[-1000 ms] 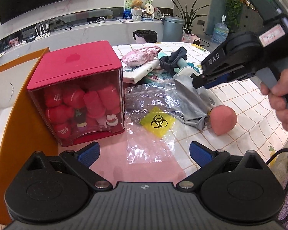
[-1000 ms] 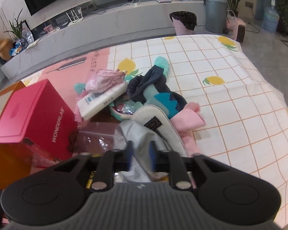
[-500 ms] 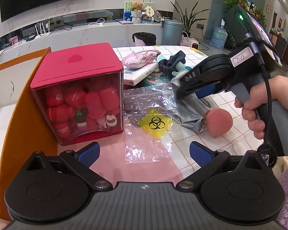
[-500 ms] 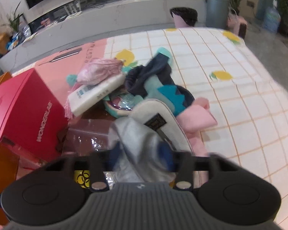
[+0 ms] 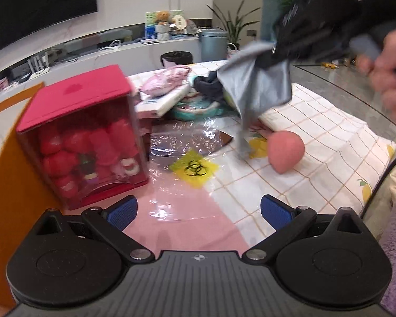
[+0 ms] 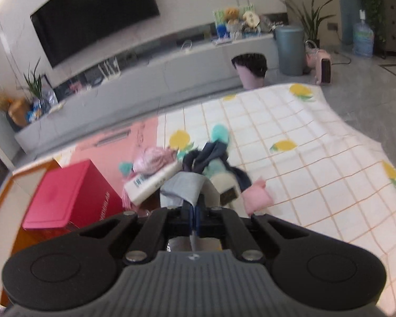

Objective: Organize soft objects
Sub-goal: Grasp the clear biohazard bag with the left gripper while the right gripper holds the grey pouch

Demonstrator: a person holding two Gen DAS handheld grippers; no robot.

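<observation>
A grey cloth [image 5: 256, 89] hangs in the air above the table, pinched by my right gripper [image 5: 273, 49], whose jaws are shut on its upper edge. In the right wrist view the same grey cloth [image 6: 183, 187] bunches just ahead of the right gripper [image 6: 193, 212]. My left gripper [image 5: 198, 208] stands open low over the pink part of the tablecloth, nothing between its blue pads [image 5: 122, 210]. A clear plastic bag [image 5: 187, 155] with a yellow biohazard label lies ahead of it. A pink egg-shaped soft toy [image 5: 285, 150] rests to the right.
A red-lidded box [image 5: 81, 137] full of red plush stands at the left, beside an orange panel [image 5: 2, 163]. Behind lies a heap of soft things: a pink pouch [image 5: 166, 79], a white packet [image 5: 166, 103], dark cloth [image 5: 208, 85]. A pink cloth [image 6: 257, 196] lies on the checked tablecloth [image 6: 316, 153].
My right gripper closed on the grey cloth and lifted it off the table, up and to the right. The left gripper stayed low and open, only rolling slightly.
</observation>
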